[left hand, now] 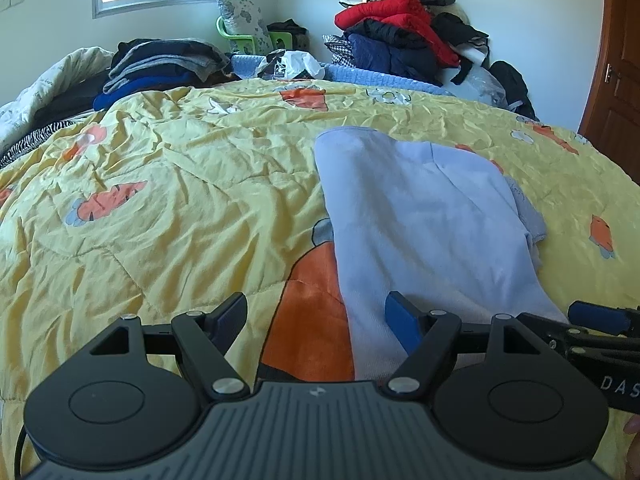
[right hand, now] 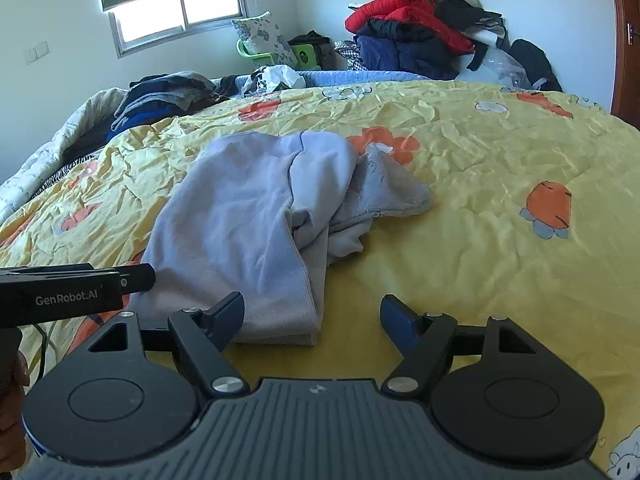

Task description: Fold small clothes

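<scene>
Currently, with the pale blue garment (right hand: 248,220) lying part-folded on the yellow quilt (right hand: 480,152), left gripper (left hand: 316,320) and right gripper (right hand: 312,316) both stand spread and empty at its near hem, so the next fold requires clamping that hem.

The garment (right hand: 256,224) lies on the quilt (right hand: 480,240) ahead-left of the right gripper (right hand: 312,316); clothes pile (right hand: 416,36) far behind; left gripper (left hand: 316,320) alongside.

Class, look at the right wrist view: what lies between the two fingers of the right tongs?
In the right wrist view, the near folded corner of the pale blue garment and bare yellow quilt; the right tongs stand open.
</scene>
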Demonstrator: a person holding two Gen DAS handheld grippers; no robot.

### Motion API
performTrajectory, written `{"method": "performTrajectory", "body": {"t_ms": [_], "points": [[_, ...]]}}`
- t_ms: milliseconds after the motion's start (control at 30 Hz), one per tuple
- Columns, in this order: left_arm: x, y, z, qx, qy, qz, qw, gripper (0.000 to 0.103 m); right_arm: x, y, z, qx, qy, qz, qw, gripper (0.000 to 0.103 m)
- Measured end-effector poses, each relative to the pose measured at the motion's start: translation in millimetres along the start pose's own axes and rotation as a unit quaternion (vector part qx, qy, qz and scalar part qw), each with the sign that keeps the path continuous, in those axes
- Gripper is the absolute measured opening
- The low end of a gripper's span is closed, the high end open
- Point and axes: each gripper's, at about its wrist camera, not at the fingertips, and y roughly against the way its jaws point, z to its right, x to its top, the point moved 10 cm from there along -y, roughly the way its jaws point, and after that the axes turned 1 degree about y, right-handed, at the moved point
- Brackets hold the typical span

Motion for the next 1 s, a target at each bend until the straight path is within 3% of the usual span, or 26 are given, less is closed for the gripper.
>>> {"method": "performTrajectory", "body": {"t_ms": [300,500,600,667,733,800,1000], "points": [[-6.6,7.0,-5.8,0.001,0.001,0.003,1.0000,0.076,-3.8,7.9,-0.9,-0.004,0.005,0.005,1.000,0.078],[-17.8,21.7,-11.9,-0.017,-0.013,0.009,0.9997,0.076,-4.9,18.8,-3.2,0.018,0.008,0.013,1.000,0.057],[-27.1,28.6,-9.9,-0.029,-0.042,0.017,0.9985,0.076,-6.1,18.7,-0.2,0.042,-0.024,0.005,0.999,0.054],[-33.1,29.9,-5.6,-0.036,-0.063,0.013,0.9973,0.076,-6.6,18.3,0.6,0.061,-0.050,0.003,0.997,0.043],[-37.1,29.8,0.2,-0.042,-0.079,0.012,0.9959,0.076,-6.8,16.0,0.8,0.075,-0.072,0.000,0.995,0.025],[-36.8,28.9,5.0,-0.040,-0.095,0.018,0.9945,0.076,-6.7,14.5,2.4,0.071,-0.082,0.003,0.994,0.017],[-33.4,18.1,9.4,-0.019,-0.099,0.021,0.9947,0.076,-5.0,15.8,9.3,0.085,-0.116,0.010,0.990,0.009]]}}
